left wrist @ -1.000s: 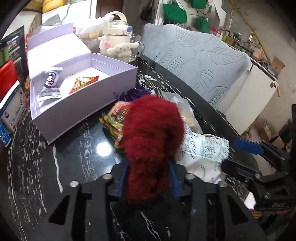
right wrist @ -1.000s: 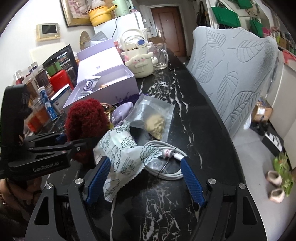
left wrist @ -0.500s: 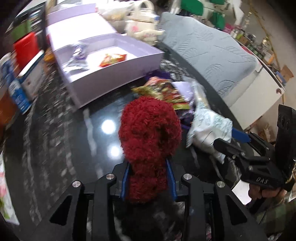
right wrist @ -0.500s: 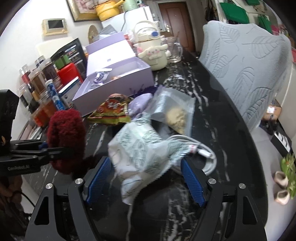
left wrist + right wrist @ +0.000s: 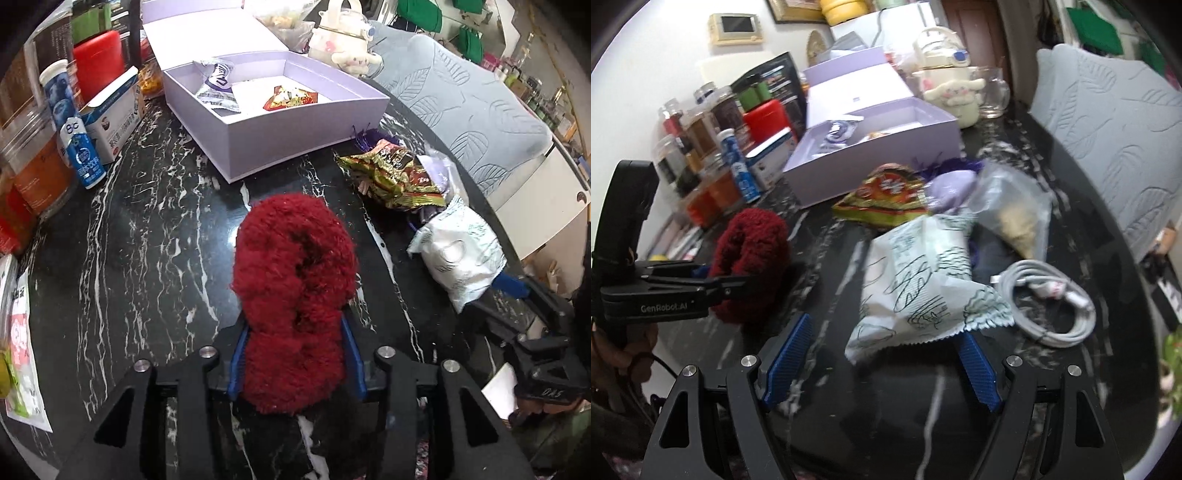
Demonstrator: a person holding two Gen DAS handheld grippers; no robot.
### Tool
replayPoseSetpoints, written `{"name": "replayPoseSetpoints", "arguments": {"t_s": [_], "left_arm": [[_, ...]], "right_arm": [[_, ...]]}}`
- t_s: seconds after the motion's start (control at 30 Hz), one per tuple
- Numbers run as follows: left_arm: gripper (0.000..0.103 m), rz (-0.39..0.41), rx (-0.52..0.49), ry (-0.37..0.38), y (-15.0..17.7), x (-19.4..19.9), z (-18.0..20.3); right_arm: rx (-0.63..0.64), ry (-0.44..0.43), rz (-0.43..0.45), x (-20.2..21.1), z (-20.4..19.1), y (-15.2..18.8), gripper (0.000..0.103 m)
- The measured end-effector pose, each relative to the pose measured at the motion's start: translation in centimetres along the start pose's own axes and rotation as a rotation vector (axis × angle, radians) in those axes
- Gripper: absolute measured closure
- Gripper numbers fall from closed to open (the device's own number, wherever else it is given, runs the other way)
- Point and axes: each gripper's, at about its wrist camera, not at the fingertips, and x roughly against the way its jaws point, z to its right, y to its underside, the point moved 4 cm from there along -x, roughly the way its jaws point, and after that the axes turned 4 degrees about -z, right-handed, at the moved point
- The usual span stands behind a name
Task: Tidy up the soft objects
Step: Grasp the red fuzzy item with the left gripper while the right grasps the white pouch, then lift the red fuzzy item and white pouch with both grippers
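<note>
My left gripper (image 5: 297, 356) is shut on a fluffy dark red scrunchie (image 5: 293, 295) and holds it above the black marble table; the scrunchie also shows in the right wrist view (image 5: 750, 258). An open lilac box (image 5: 295, 125) with two snack packets stands beyond it. My right gripper (image 5: 879, 363) is open, its blue pads on either side of a white printed pouch (image 5: 916, 288) that lies on the table. That pouch also shows in the left wrist view (image 5: 460, 258), next to a red-gold snack bag (image 5: 391, 177).
A coiled white cable (image 5: 1052, 306), a clear bag (image 5: 1012, 210) and a lilac pouch (image 5: 951, 184) lie near the white pouch. Bottles and jars (image 5: 74, 140) line the left edge. A plush kettle (image 5: 955, 88) and a grey chair (image 5: 472, 110) stand behind.
My left gripper has lifted the scrunchie up and back to the left, away from the pile. The right gripper has moved in around the white pouch.
</note>
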Motion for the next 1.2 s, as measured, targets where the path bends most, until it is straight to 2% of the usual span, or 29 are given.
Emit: {"name": "replayPoseSetpoints", "arguments": {"t_s": [0.17, 0.27, 0.37, 0.43, 0.57, 0.73, 0.8, 0.87, 1.03, 1.13, 1.2], "left_arm": [[0.051, -0.024, -0.024, -0.042, -0.5, -1.7, 0.4], [0.047, 0.005, -0.057, -0.092, -0.7, -1.9, 0.6], [0.044, 0.025, -0.078, -0.130, -0.8, -2.1, 0.6], [0.044, 0.037, -0.065, -0.127, -0.9, -2.2, 0.3], [0.044, 0.055, -0.056, -0.133, -0.9, -2.3, 0.1], [0.044, 0.072, -0.050, -0.135, -0.7, -2.2, -0.2], [0.044, 0.076, -0.047, -0.136, -0.6, -2.2, -0.2], [0.044, 0.077, -0.043, -0.137, -0.6, -2.1, -0.3], [0.044, 0.082, -0.028, -0.128, -0.7, -2.1, -0.5], [0.056, 0.097, -0.014, -0.112, -0.5, -1.9, -0.8], [0.058, 0.102, -0.010, -0.116, -0.3, -1.8, -0.9]], "right_arm": [[-0.021, 0.131, 0.042, 0.7, 1.6, -0.4, 0.024], [-0.013, 0.183, 0.077, 1.2, 1.9, -0.9, 0.018], [0.005, 0.183, 0.102, 1.4, 1.9, -1.6, 0.014], [0.020, 0.174, 0.104, 1.0, 1.6, -2.0, 0.013], [0.066, 0.151, 0.081, -0.6, 0.7, -2.6, 0.013], [0.132, 0.185, 0.053, -2.4, -0.3, -2.6, 0.013], [0.156, 0.196, 0.048, -2.6, -0.5, -2.3, 0.015], [0.174, 0.192, 0.032, -2.9, -0.8, -2.1, 0.028], [0.164, 0.202, 0.038, -2.8, -0.7, -1.8, 0.036], [0.132, 0.180, 0.039, -2.5, -0.6, -1.7, 0.039], [0.117, 0.164, 0.039, -2.4, -0.6, -1.6, 0.040]]}}
